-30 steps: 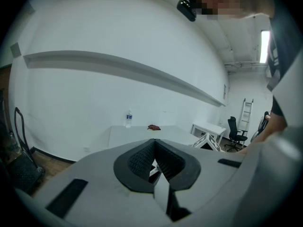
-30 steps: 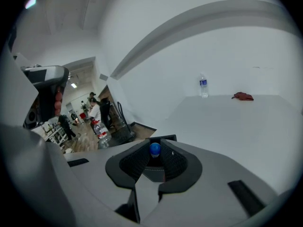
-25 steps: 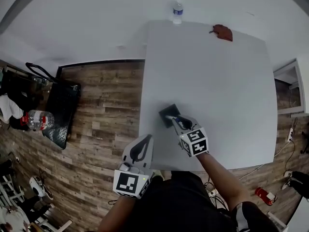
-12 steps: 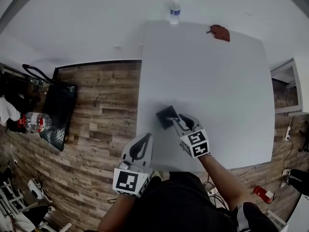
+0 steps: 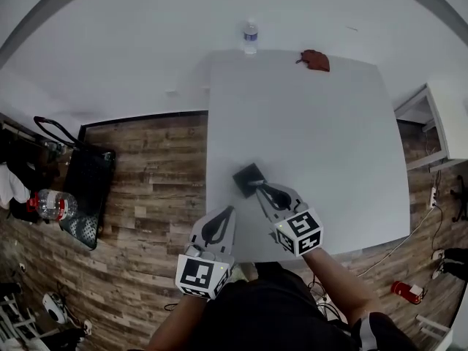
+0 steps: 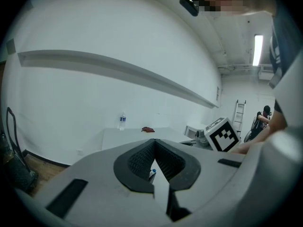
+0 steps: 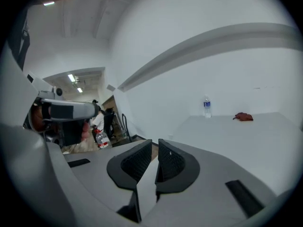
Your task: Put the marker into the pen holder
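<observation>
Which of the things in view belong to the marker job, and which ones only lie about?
For the job: pen holder; right gripper beside it, fingers slightly apart; left gripper, shut, empty. The marker I cannot make out.

Lying about: water bottle and reddish-brown object at the table far edge; black bag and another bottle on the floor.

Head view: steeply down on white table (image 5: 329, 145), left gripper (image 5: 228, 212) and right gripper (image 5: 257, 188) close below. Gripper views: low, across tabletop; all share far water bottle (image 5: 250, 36).
</observation>
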Demonstrator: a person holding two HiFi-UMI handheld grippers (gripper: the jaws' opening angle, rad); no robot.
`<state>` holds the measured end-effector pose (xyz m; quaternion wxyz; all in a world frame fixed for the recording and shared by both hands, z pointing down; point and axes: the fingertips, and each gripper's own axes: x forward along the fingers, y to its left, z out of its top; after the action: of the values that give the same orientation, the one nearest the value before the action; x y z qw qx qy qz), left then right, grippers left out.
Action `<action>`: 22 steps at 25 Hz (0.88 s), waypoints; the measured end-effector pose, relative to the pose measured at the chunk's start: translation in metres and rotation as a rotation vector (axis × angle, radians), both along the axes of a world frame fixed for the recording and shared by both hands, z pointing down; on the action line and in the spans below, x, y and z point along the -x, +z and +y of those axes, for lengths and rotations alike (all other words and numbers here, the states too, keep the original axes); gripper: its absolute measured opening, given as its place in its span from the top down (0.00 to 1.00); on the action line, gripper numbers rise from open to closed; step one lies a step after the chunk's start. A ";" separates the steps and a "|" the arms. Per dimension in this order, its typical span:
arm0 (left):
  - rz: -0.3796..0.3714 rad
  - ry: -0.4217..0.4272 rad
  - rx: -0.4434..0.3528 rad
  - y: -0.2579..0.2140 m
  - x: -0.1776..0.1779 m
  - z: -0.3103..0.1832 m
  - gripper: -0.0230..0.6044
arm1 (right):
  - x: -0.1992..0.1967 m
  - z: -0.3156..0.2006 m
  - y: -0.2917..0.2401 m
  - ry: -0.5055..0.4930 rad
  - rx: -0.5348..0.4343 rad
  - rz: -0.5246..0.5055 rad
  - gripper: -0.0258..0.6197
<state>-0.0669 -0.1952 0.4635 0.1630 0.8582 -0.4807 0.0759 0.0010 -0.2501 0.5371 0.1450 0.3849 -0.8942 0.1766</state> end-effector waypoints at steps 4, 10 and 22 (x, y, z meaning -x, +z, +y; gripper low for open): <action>0.007 0.029 -0.038 -0.012 -0.001 0.012 0.95 | 0.008 0.022 -0.030 -0.005 -0.039 -0.027 0.90; 0.024 0.062 -0.075 -0.025 0.000 0.037 0.95 | 0.017 0.058 -0.067 -0.004 -0.104 -0.047 0.93; 0.061 0.136 -0.161 -0.056 -0.004 0.087 0.95 | 0.015 0.123 -0.132 0.050 -0.230 -0.100 0.94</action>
<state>-0.0625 -0.1082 0.4079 0.1027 0.9010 -0.4209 0.0220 -0.0144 -0.1271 0.4048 0.0508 0.4120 -0.9048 0.0952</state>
